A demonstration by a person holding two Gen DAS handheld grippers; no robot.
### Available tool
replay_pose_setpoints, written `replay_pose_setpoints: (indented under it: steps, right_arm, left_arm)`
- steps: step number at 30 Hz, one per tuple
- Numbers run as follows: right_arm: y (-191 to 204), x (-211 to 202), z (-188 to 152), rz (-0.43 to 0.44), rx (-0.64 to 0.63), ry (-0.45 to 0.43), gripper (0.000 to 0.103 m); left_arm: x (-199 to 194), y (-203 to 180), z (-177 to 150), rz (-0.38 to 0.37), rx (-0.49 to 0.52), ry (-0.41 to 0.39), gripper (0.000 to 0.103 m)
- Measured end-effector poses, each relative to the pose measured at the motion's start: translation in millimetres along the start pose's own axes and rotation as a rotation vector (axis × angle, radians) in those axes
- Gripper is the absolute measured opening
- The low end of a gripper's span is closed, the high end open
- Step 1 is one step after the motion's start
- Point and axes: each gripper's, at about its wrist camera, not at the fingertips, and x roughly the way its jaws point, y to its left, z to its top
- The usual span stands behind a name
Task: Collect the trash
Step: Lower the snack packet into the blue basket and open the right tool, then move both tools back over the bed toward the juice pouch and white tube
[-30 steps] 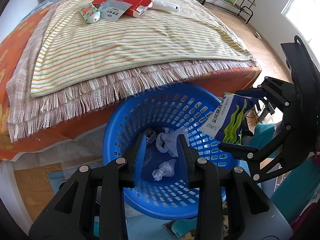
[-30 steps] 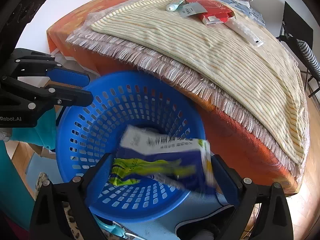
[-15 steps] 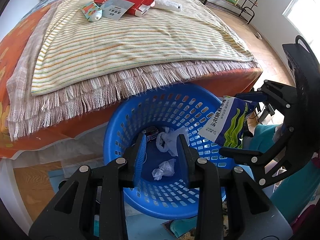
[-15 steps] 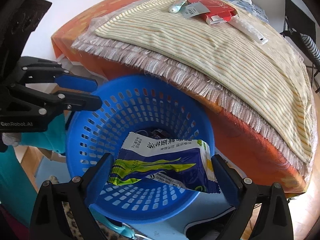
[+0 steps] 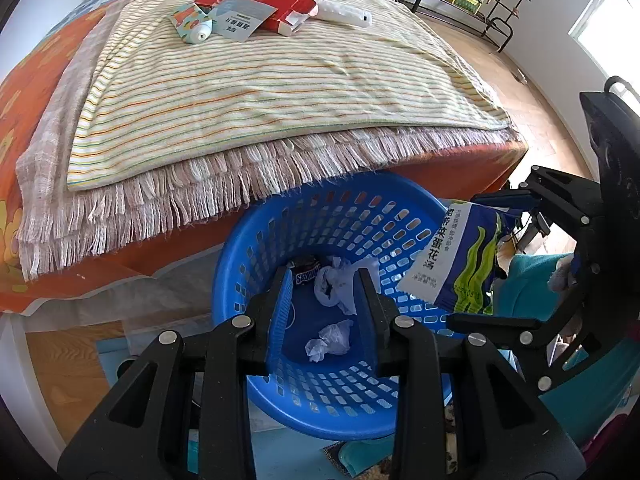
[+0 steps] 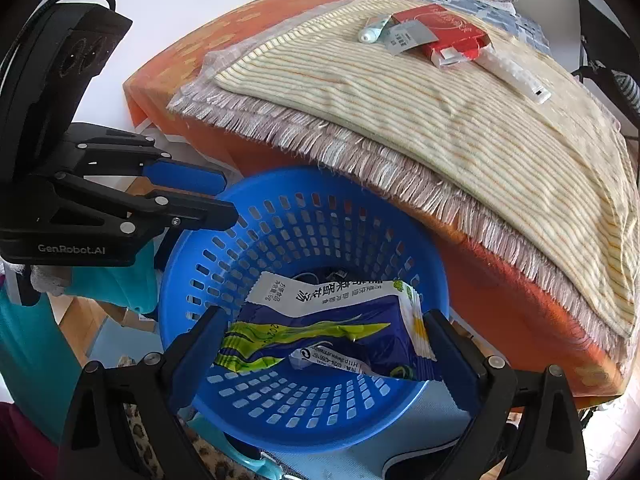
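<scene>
Right gripper (image 6: 320, 344) clamped on a blue packet (image 6: 328, 332), above a blue basket (image 5: 256, 240) beside the bed (image 5: 240, 92). Left gripper (image 5: 324, 292) partly open, empty, over crumpled tissues (image 5: 330, 338) inside the basket.

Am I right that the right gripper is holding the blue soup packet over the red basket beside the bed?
Not quite: the basket is blue, not red, as the right wrist view shows. The right gripper does hold the blue soup packet over it, beside the bed.

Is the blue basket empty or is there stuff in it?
Not empty. The blue basket holds two crumpled tissues and a candy wrapper at its bottom.
</scene>
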Motion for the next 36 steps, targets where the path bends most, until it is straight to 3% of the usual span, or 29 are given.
replay_pose_setpoints:
  steps: [4, 10, 27, 31, 36]
  right_arm:
    - [0, -7, 1, 0.050, 0.010, -0.034, 0.102]
    - [1, -17, 6, 0.040, 0.010, -0.069, 0.102]
    - [-29, -52, 39, -0.072, 0.050, -0.159, 0.102]
    - [-39, -58, 51, -0.080, 0.058, -0.173, 0.102]
    - [-48, -63, 66, -0.102, 0.046, -0.187, 0.101]
  left_arm:
    - [1, 0, 0, -0.012, -0.005, 0.006, 0.031]
    - [-2, 0, 3, -0.009, -0.006, -0.007, 0.031]
    - [-28, 21, 56, 0.011, -0.064, -0.093, 0.032]
    - [-32, 28, 72, 0.015, -0.093, -0.111, 0.047]
    - [-36, 33, 94, 0.034, -0.100, -0.129, 0.048]
